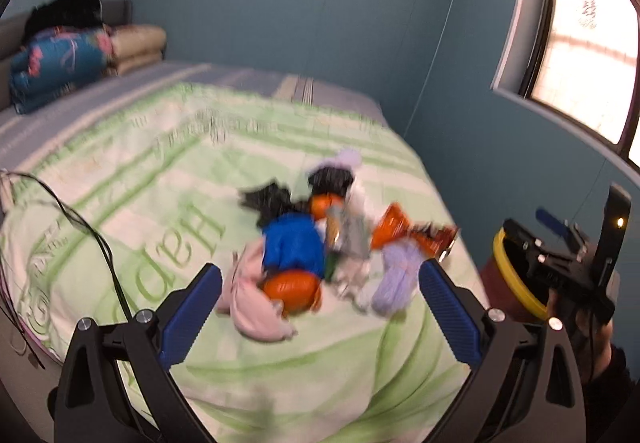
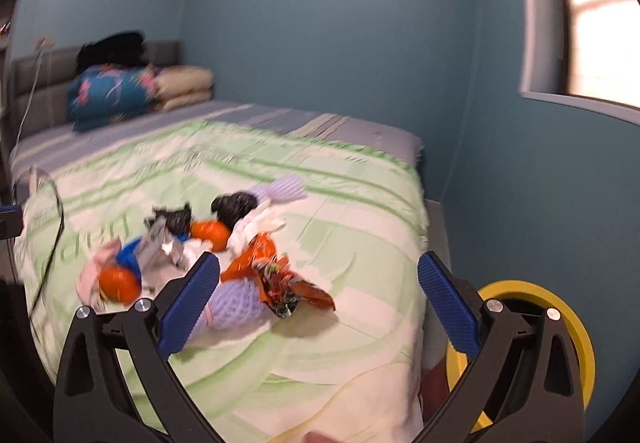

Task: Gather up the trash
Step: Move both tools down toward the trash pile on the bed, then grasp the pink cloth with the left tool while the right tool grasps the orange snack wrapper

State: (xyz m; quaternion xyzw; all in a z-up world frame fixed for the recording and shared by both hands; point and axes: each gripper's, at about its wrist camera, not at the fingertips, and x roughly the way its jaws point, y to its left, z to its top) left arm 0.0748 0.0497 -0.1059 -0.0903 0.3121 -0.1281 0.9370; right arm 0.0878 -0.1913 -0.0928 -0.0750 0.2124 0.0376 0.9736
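A pile of trash [image 1: 316,247] lies on the green and white bedspread [image 1: 132,179]: crumpled blue, orange, black, pink and lilac bags and an orange foil wrapper [image 2: 276,275]. My left gripper [image 1: 320,311] is open and empty just short of the pile, the orange bag [image 1: 292,289] between its blue pads. My right gripper [image 2: 320,303] is open and empty, its left pad [image 2: 188,307] in front of the lilac foam net [image 2: 236,303]. A yellow-rimmed bin [image 2: 576,327] stands beside the bed, at the right; it also shows in the left wrist view [image 1: 508,275].
Folded quilts [image 1: 60,63] and black clothes are stacked at the headboard. A black cable [image 1: 80,227] runs over the bed's left side. Blue walls and a window [image 1: 584,55] close in on the right. The right gripper's body [image 1: 568,263] shows in the left wrist view.
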